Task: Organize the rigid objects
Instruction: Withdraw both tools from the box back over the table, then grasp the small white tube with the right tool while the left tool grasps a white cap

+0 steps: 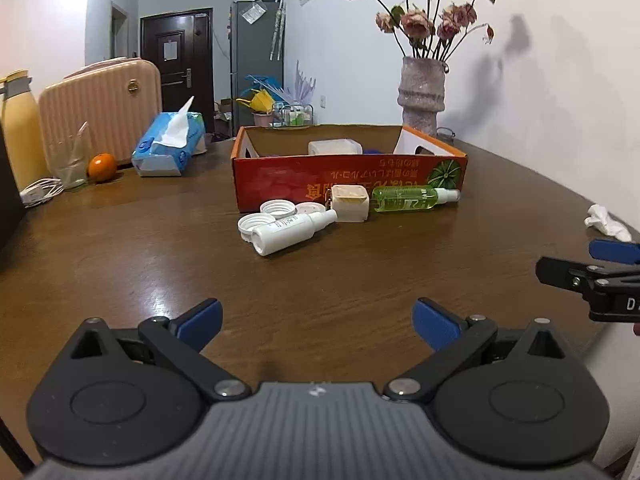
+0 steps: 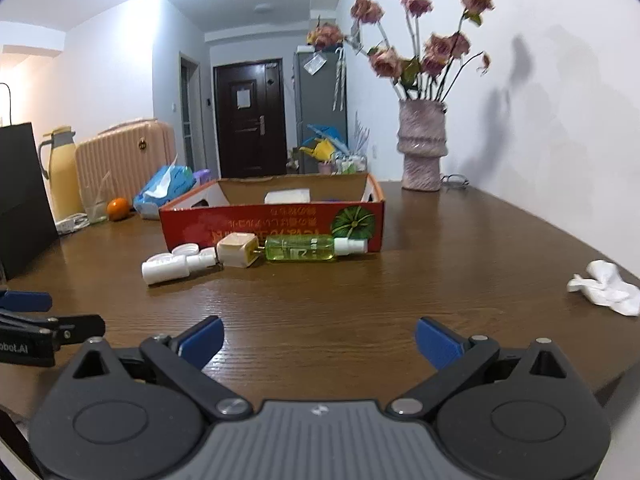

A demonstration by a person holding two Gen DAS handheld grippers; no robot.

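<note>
- Left hand-held gripper, bottom centre of frame: fingers apart, empty, above the desk.
- Right hand-held gripper: likewise apart, empty.
- White bottle, green bottle and beige charger lie mid-frame, beside the red box.

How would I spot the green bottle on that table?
Find the red cardboard box on the brown table. Along its front wall lie several small items; the green bottle lies on its side, the only see-through one, with a white cap.
</note>
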